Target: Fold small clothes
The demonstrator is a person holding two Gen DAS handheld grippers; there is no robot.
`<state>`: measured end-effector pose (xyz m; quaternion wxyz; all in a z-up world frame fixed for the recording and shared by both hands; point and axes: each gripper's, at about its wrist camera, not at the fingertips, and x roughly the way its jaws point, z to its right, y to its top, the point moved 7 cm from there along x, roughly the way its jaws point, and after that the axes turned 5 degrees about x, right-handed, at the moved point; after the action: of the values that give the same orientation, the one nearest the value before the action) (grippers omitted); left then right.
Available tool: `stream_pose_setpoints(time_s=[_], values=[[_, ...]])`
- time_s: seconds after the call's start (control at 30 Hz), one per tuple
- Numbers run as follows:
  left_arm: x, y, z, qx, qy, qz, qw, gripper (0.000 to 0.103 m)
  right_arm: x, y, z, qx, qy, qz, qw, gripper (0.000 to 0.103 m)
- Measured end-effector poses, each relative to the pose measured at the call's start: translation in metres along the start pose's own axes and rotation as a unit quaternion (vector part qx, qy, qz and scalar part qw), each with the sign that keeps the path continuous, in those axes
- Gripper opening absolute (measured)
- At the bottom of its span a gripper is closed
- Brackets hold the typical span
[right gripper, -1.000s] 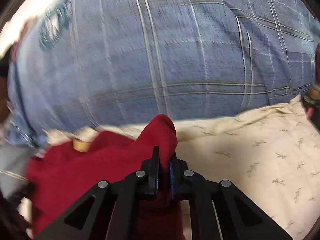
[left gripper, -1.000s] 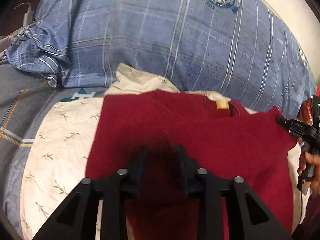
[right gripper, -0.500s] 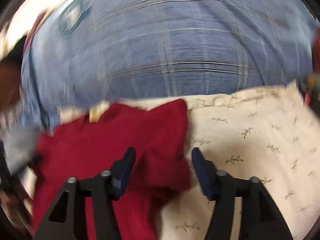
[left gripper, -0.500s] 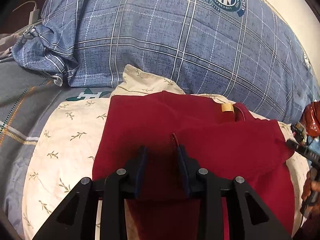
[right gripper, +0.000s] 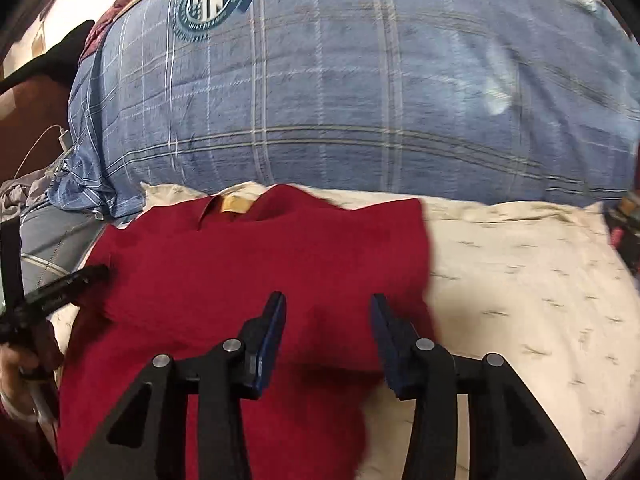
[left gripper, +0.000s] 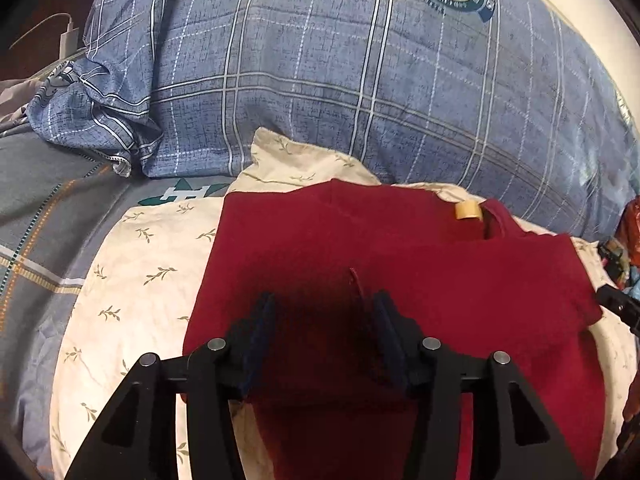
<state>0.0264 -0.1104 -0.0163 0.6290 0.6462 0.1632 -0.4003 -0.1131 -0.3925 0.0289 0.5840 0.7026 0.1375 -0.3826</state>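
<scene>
Bedding fills the whole scene, and nearest of all on it lies a dark red garment [left gripper: 400, 280], spread flat over a cream pillow with a small leaf print [left gripper: 132, 280]. Seen from the left wrist, the left gripper [left gripper: 324, 308] hangs low over the middle of the red cloth; its fingers have just been opening and now stand apart, pinching nothing, with a small raised crease of fabric just inside the right finger. Seen from the right wrist, the right gripper [right gripper: 328, 312] sits over the garment's right-hand edge, its fingers [right gripper: 274, 320] likewise spread and free of the cloth after letting go within the last second, the fabric lying loose beneath the gap. Only the right view shows the hand holding the left tool, low at the left edge of the picture, and the wide bare stretch of pillow to the right of the garment. Only the left view shows the grey sheet [left gripper: 44, 208] beside the pillow. Farther back, a tan label [left gripper: 467, 211] marks the collar, and behind everything rises a blue checked pillow [left gripper: 320, 72] bearing a round crest [right gripper: 210, 2], with a white charger [left gripper: 69, 38] at its far left.
</scene>
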Motion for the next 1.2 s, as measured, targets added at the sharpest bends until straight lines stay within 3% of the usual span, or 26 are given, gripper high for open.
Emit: stream_pose_setpoints(time_s=[0.17,0.33,0.43,0.53,0.67,0.77,0.87,0.97,1.1,1.2], values=[[0.007,0.002,0.004,0.009,0.011,-0.008,0.9999,0.052,0.045,-0.010,0.011,0.019,-0.038,-0.041,0.998,0.043],[0.008,0.003,0.004,0.011,0.014,-0.009,0.9998,0.052,0.016,-0.013,0.011,0.025,-0.026,-0.027,0.999,0.045],[0.006,0.002,0.005,0.015,0.019,-0.006,0.9997,0.053,-0.003,-0.019,0.008,0.010,-0.023,-0.016,1.000,0.051],[0.006,0.000,0.006,0.017,0.022,-0.008,0.9996,0.056,0.003,-0.033,0.018,-0.002,-0.055,-0.033,0.998,0.053],[0.001,-0.003,0.006,0.019,0.027,-0.009,0.9994,0.056,0.004,-0.041,0.022,0.002,-0.054,-0.040,0.998,0.053],[-0.011,-0.009,0.005,0.012,0.022,-0.005,0.9997,0.058,-0.010,-0.044,0.019,0.019,-0.031,-0.044,0.998,0.054],[-0.030,-0.017,0.004,0.020,0.013,-0.010,0.9997,0.062,-0.031,-0.056,0.018,0.024,-0.015,-0.040,0.999,0.064],[-0.054,-0.029,0.005,0.012,-0.010,-0.013,0.9998,0.064,-0.047,-0.072,0.019,0.022,-0.001,-0.043,0.999,0.064],[-0.085,-0.064,-0.006,-0.033,-0.048,-0.035,0.9977,0.067,-0.067,-0.104,0.024,0.038,0.031,-0.068,0.996,0.064],[-0.107,-0.097,-0.014,-0.033,-0.041,-0.052,0.9973,0.067,-0.081,-0.125,0.025,0.040,0.055,-0.084,0.994,0.065]])
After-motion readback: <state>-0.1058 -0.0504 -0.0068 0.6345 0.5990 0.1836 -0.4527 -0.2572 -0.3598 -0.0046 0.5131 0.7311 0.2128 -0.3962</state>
